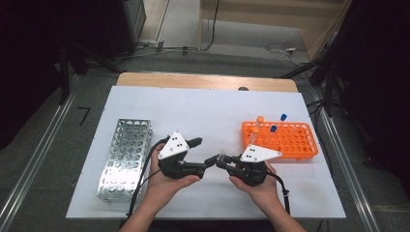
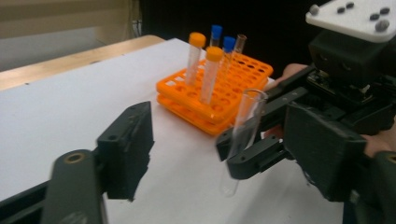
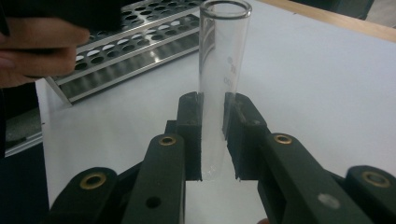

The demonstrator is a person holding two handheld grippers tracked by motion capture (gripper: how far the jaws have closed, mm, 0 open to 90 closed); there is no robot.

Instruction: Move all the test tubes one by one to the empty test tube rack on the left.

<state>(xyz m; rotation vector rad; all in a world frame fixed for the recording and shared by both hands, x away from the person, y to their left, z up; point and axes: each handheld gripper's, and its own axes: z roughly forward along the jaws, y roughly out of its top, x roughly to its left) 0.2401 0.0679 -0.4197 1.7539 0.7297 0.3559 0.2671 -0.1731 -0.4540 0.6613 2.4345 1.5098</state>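
Your right gripper [image 3: 214,140] is pinching the uncapped glass tube [image 3: 219,70] upright between its fingers, above the white desk [image 1: 212,116]. Your left gripper [image 1: 200,154] is facing it, fingers spread wide, just beside. Farther right, capped tubes are standing in the orange rack [image 1: 290,140]; the steel rack [image 1: 125,157] is lying left.

White table [image 1: 203,108], steel rack [image 1: 124,158], orange rack [image 1: 290,140] (tubes inside)

The right hand-held gripper's [image 3: 214,140] pads cover the middle of the clear test tube [image 3: 219,79]. In the left gripper view the left hand-held gripper [image 2: 219,154] is cut off at the bottom edge. Near the worktop's [image 1: 203,111] left edge, the metal rack's [image 3: 135,51] near end hides behind a hand [image 3: 37,46]. The capped tubes [image 1: 270,126] in the orange rack [image 1: 290,140] are too small to tell apart from above.
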